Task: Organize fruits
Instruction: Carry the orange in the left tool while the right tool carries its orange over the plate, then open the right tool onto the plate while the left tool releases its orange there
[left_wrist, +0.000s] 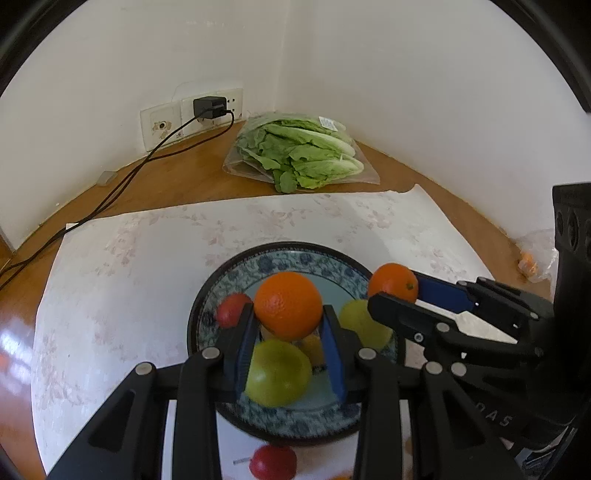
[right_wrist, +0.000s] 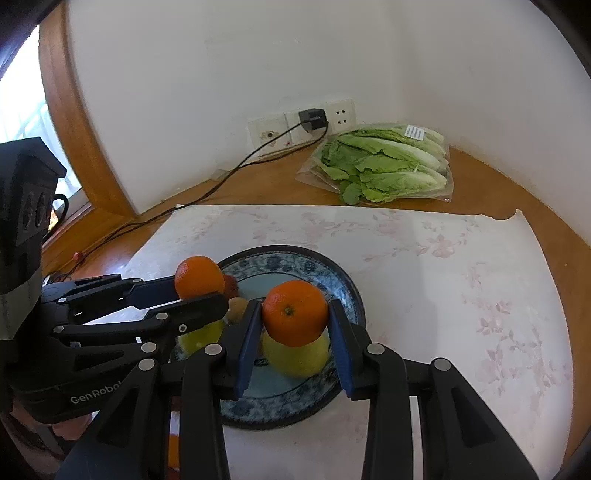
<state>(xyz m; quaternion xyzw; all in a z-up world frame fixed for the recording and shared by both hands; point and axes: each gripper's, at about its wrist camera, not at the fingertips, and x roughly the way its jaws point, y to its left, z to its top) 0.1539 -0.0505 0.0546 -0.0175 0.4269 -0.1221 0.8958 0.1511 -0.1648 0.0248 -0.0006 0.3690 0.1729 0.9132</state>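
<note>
A blue patterned plate (left_wrist: 295, 260) (right_wrist: 343, 280) sits on a white floral mat. My left gripper (left_wrist: 288, 317) is shut on an orange (left_wrist: 288, 304) and holds it above the plate; it shows from the side in the right wrist view (right_wrist: 197, 277). My right gripper (right_wrist: 295, 317) is shut on a second orange (right_wrist: 295, 312), also above the plate; it shows in the left wrist view (left_wrist: 393, 282). On the plate lie two yellow-green fruits (left_wrist: 277, 373) (left_wrist: 364, 325), a red fruit (left_wrist: 231, 310) and a small yellow piece (left_wrist: 312, 347). Another red fruit (left_wrist: 273, 461) lies on the mat in front of the plate.
A bag of lettuce (left_wrist: 301, 151) (right_wrist: 384, 164) lies in the back corner of the wooden table. A black charger (left_wrist: 208, 107) sits in the wall socket with its cable (left_wrist: 110, 192) trailing left. A crumpled plastic bag (left_wrist: 535, 258) lies at the right.
</note>
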